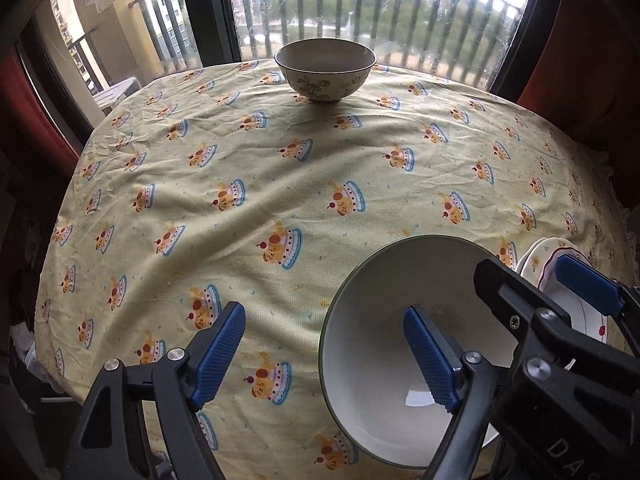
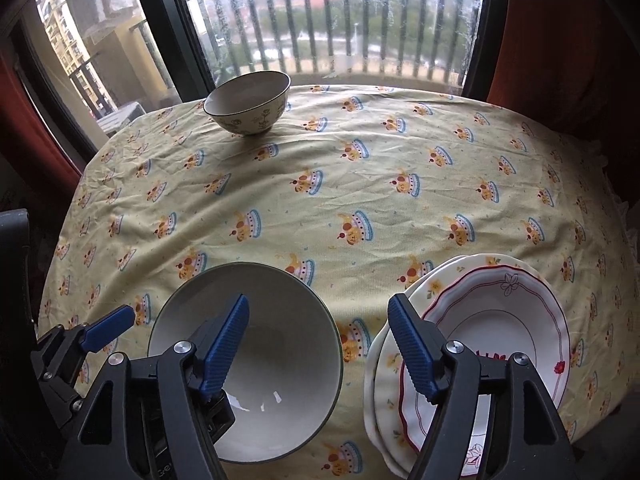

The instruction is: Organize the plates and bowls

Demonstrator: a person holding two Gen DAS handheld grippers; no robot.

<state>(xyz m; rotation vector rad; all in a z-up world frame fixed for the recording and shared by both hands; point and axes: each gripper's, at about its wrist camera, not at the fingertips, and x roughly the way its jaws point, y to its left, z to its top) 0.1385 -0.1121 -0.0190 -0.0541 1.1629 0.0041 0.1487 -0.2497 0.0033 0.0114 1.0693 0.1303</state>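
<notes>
Left wrist view: the left gripper stands wide open and holds nothing; one blue pad hangs over the cloth, the other over the inside of the near bowl, so the rim lies between the jaws but no pad is seen pressing on it. Risk: if the jaws close on that thin, glazed rim off-centre, the bowl may tip or slip, as the cloth beneath is creased and could drag. The right gripper sits close alongside, just over the bowl's right edge and the plates; the two tools are crowded and could knock together. The far bowl stands upright near the window edge of the table, well apart; a careless reach could push it toward that edge. Right wrist view: the right gripper is likewise wide open and empty, one pad above the near bowl, the other above the left rim of the plates. The plates lie stacked, the red-trimmed one on a yellow-flowered one, slightly offset; a grip on the top rim alone could slide it off the stack. The left gripper shows at the bowl's left side. The far bowl stands clear. Curtains flank the window, out of the way.
</notes>
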